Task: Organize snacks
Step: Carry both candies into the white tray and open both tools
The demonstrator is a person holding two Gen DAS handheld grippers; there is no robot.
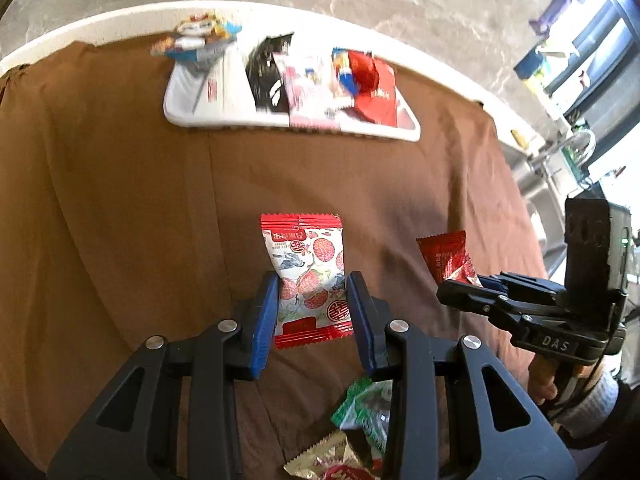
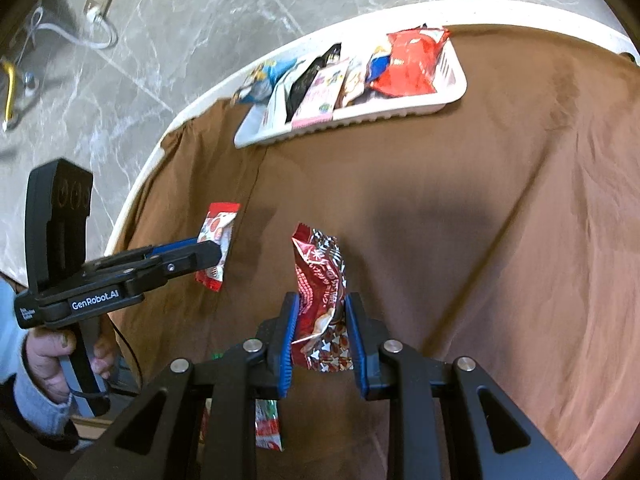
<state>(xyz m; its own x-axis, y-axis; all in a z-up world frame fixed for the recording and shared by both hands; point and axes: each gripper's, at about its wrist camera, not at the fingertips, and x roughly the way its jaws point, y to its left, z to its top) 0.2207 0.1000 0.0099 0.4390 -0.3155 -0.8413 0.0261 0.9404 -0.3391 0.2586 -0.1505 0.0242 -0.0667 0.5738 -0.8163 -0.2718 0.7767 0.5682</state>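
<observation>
Snacks are partly sorted: several packets already lie side by side in the white tray point(image 1: 188, 116) at the far edge of the desk point(image 1: 120, 200), which is covered with brown cloth. Each tool carries one more. The left tool point(image 1: 313, 280) is clamped on a white-and-red lychee-print packet point(image 1: 308, 272), held clear of the cloth; the right tool point(image 2: 321, 300) pinches a crinkled dark-red packet point(image 2: 320, 276) between narrow jaws. Both packets are well short of the tray. A green packet point(image 1: 366, 404) and a gold one point(image 1: 324, 456) lie loose near the person, so, as I judge it, two deliveries and at least two pick-ups remain.
</observation>
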